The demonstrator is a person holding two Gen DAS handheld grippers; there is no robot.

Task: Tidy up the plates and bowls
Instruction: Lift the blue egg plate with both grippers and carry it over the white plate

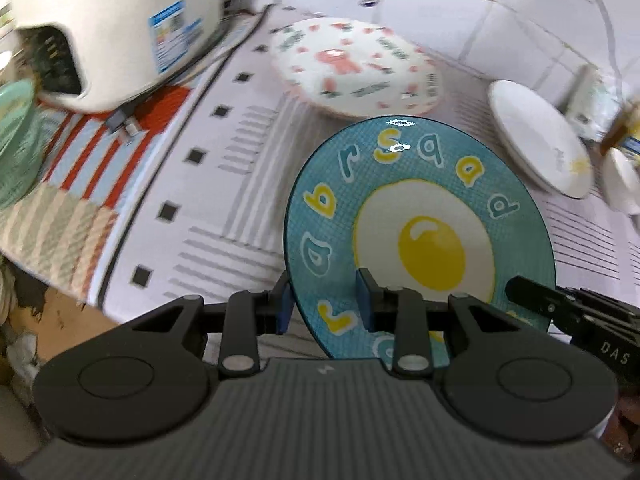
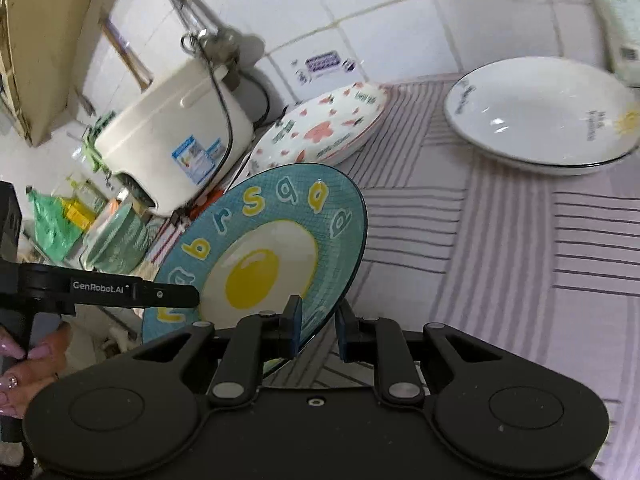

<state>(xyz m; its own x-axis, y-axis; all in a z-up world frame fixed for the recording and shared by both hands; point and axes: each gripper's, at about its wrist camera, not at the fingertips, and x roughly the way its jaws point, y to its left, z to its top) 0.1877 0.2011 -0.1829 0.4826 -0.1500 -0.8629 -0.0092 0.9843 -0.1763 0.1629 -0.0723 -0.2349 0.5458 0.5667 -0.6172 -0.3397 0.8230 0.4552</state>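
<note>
Blue egg plate stands tilted off the striped cloth, filling the middle; open cloth lies to its right and ahead in the right wrist view. Far side is blocked by the pink-patterned plate and the white plate near the tiled wall. Left side is crowded by the white rice cooker and the green bowl.

Tilted blue egg-print plate, gripped
</note>
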